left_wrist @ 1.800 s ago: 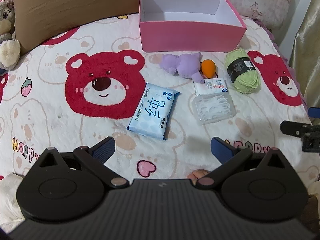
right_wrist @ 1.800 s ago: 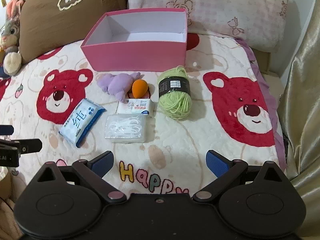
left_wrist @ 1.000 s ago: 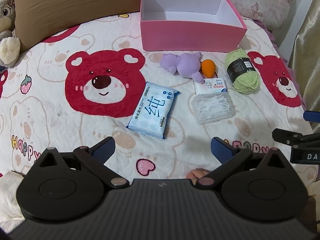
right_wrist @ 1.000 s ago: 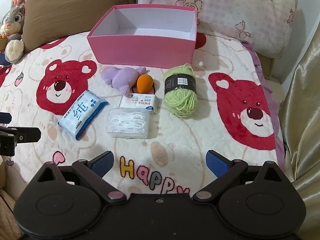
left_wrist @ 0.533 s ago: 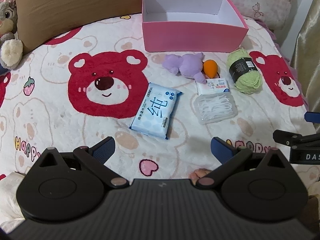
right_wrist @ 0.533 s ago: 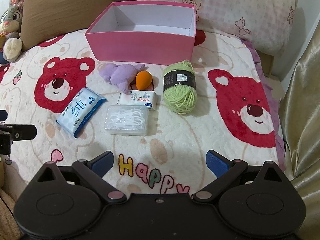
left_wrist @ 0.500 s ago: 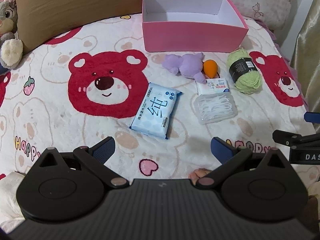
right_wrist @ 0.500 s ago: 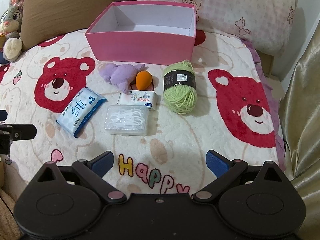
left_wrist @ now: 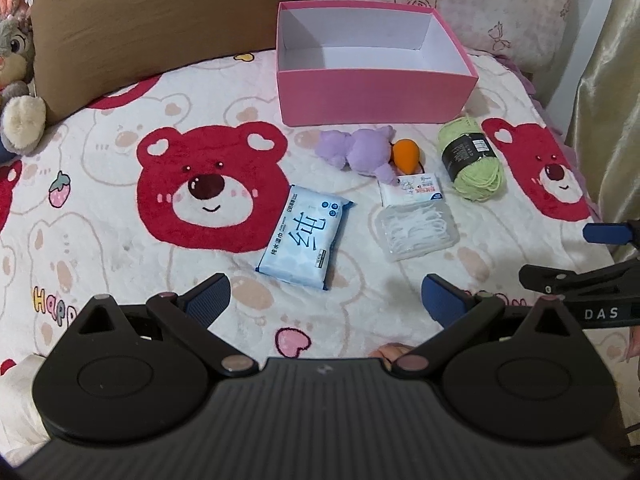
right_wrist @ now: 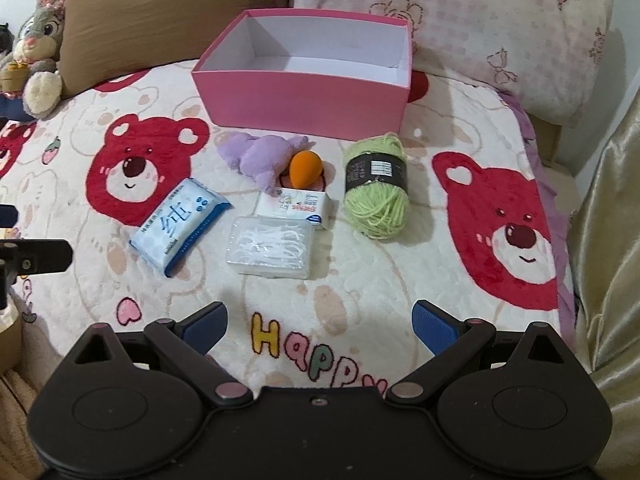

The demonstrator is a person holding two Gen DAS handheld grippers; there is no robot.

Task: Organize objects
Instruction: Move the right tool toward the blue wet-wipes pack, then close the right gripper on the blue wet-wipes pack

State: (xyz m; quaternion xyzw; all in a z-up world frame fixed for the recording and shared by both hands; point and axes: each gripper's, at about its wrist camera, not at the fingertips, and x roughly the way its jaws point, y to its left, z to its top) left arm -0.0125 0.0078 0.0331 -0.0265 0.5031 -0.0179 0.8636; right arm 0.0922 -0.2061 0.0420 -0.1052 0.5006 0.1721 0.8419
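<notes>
Pink box (left_wrist: 376, 98) sits lidless at the far side of the bear-print blanket (left_wrist: 120, 216), white interior bare, nothing inside it; long axis runs left-right. All loose items lie just in front of the box's near wall. Purple plush toy (left_wrist: 360, 152) is closest to the box front, lying flat, long axis roughly parallel to that wall. Orange egg-shaped sponge (left_wrist: 406, 155) touches the plush on its right side, narrow end pointing away from the box. Green yarn skein (right_wrist: 376, 186) with a dark label band lies off the box's front right corner, long axis running toward and away from the box. Small white printed carton (right_wrist: 296, 205) lies in front of the sponge, and the clear plastic case of white floss picks (right_wrist: 272, 252) lies just in front of that, further from the box. Blue wet-wipes pack (left_wrist: 306, 236) lies left of the clear case, long axis tilted diagonally to the box front. Behind the box: brown pillow (left_wrist: 160, 28) to its left, pink checked pillow (right_wrist: 460, 28) to its right, a plush rabbit (right_wrist: 38, 56) far left. Gold curtain (right_wrist: 608, 220) on the right. Left gripper (left_wrist: 324, 300) and right gripper (right_wrist: 318, 324) both hover over the blanket's near edge, jaws spread wide, nothing between them.
</notes>
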